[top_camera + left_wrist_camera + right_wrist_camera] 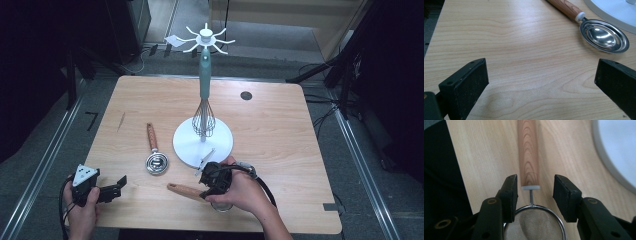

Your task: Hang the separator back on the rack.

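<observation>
Right gripper (pixel 535 195) part open, jaws either side of the strainer (pixel 534 225) neck, not touching it. Left gripper (pixel 541 82) wide open, empty, above bare tabletop (pixel 524 50) near the scoop (pixel 604 36).

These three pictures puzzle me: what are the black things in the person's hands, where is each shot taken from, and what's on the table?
A person holds black tongs, one per hand; no robot arm here. The high view looks down on the wooden table. The other two come from cameras riding on the tongs. On the table: a white stand with a whisk hanging on it, and a shiny scoop with a wooden handle. The left tongs are wide open over bare wood. The right tongs straddle the neck of a mesh strainer, not yet closed on it.
</observation>
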A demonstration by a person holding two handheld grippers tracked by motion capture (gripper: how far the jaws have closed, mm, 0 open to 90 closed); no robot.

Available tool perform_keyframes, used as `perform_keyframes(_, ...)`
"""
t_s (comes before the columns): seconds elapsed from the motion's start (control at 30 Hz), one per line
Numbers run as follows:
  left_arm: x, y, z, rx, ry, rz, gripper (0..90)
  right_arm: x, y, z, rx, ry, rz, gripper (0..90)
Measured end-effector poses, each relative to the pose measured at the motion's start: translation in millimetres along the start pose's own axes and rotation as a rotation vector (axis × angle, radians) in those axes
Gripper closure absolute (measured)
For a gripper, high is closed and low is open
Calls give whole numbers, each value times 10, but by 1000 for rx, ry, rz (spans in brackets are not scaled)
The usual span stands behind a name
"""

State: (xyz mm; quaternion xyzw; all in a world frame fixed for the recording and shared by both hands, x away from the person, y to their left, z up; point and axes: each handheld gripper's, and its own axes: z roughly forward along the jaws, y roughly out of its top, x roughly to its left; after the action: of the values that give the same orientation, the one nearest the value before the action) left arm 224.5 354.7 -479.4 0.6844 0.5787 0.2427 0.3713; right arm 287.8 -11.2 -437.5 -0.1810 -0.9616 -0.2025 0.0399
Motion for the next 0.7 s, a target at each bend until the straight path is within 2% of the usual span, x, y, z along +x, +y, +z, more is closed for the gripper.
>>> perform_keyframes(0.03, -2, -5, 0, 0, -1, 1, 0, -5, 11, 12, 20, -1, -12, 569)
perform_keyframes(0.27, -28, -40, 15, 12, -7, 16, 0, 12, 85, 146, 88, 13, -4, 602)
perform_keyframes(0.47, -19, -44, 21, 10, -15, 6, 0, 5, 113, 210, 117, 31, 27, 634)
perform_keyframes(0.7, -23, -46, 23, 13, -17, 7, 0, -32, 112, 258, 121, 41, 36, 643)
